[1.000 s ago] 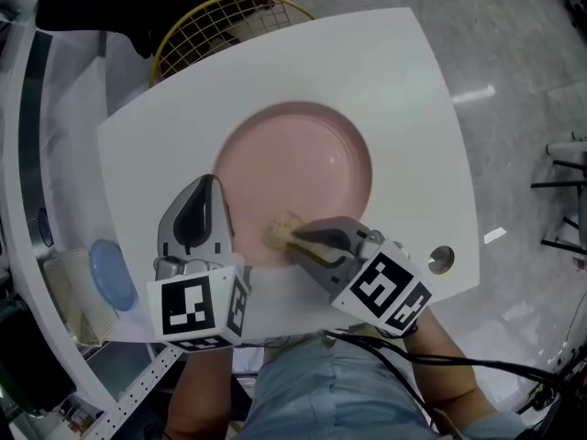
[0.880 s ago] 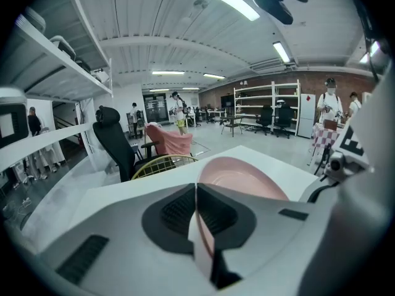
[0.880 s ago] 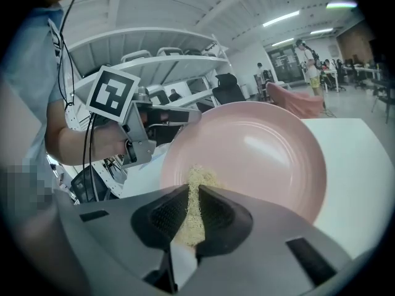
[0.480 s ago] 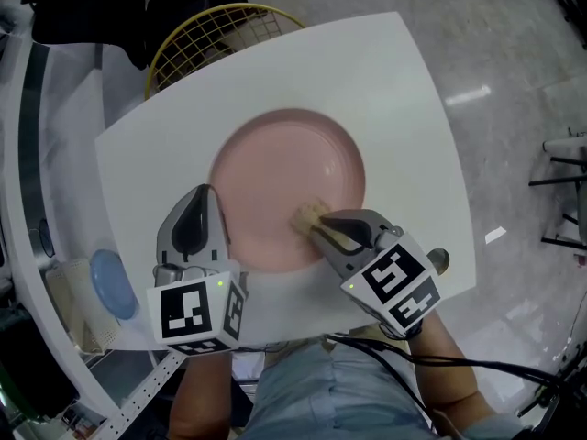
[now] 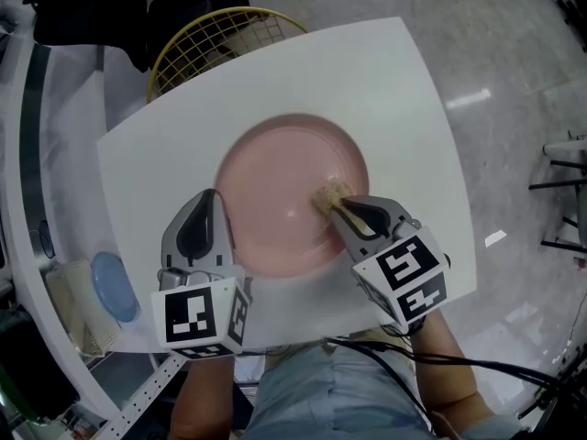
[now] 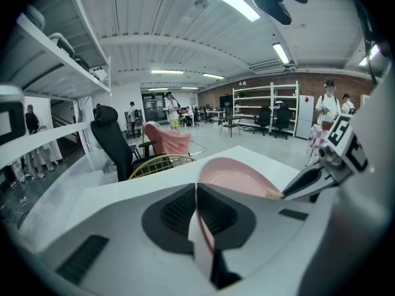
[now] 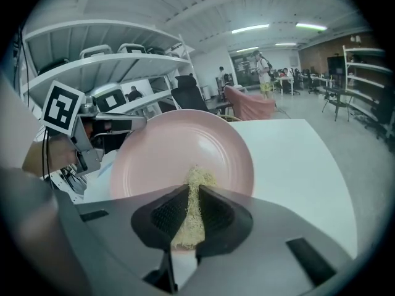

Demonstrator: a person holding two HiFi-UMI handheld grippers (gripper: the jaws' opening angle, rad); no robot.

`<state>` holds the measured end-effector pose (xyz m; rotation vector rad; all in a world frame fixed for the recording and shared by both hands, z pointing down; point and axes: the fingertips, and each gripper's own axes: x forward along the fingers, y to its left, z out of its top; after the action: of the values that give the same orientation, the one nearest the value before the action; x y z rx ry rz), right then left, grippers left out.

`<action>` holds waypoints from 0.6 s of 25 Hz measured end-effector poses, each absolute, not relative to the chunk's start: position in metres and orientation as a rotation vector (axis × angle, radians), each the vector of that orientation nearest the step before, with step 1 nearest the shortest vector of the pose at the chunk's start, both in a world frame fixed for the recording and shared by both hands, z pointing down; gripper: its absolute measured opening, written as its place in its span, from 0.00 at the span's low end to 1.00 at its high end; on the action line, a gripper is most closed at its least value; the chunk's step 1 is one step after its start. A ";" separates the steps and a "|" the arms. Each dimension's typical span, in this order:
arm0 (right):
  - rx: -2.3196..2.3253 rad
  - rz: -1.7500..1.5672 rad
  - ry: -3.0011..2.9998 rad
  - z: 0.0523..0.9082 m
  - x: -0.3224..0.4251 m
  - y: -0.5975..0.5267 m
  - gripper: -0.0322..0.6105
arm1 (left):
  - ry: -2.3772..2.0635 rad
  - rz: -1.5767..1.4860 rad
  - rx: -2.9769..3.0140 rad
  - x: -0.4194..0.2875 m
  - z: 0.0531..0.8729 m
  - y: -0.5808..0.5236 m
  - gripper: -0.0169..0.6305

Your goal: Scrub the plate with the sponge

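Here, the pink plate (image 5: 292, 191) lies flat at the middle of the white table (image 5: 394, 90). I judge it stiff, smooth and probably slippery, so it is best held by the rim. My left gripper (image 5: 209, 211) is clamped there, on the near-left edge. The sponge (image 5: 328, 192), a soft, light, fibrous pad, is pinched between the jaws of my right gripper (image 5: 343, 209), its tip touching the plate's right side. A yellow wire basket (image 5: 215, 30) stands beyond the table.

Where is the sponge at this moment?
In the head view, the sponge rests on the right half of the pink plate, pinched between the jaws of the right tool.
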<state>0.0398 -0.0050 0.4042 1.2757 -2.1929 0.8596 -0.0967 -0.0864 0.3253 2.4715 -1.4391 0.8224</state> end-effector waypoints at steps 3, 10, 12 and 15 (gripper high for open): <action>1.314 0.858 -2.183 0.404 0.044 -0.010 0.14 | -1.432 0.824 2.474 -0.096 0.326 -0.087 0.06; 1.401 0.827 -2.165 0.402 0.055 -0.026 0.14 | -1.434 0.811 2.474 -0.096 0.324 -0.088 0.06; 1.427 0.815 -2.160 0.402 0.059 -0.033 0.14 | -1.430 0.811 2.473 -0.095 0.324 -0.088 0.06; 1.457 0.796 -2.156 0.401 0.062 -0.044 0.14 | -1.427 0.809 2.471 -0.095 0.324 -0.089 0.06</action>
<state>0.0622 -0.0442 0.4006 1.4573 -2.1558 0.7958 -0.0952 -0.0885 0.3245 2.4709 -1.4266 0.8094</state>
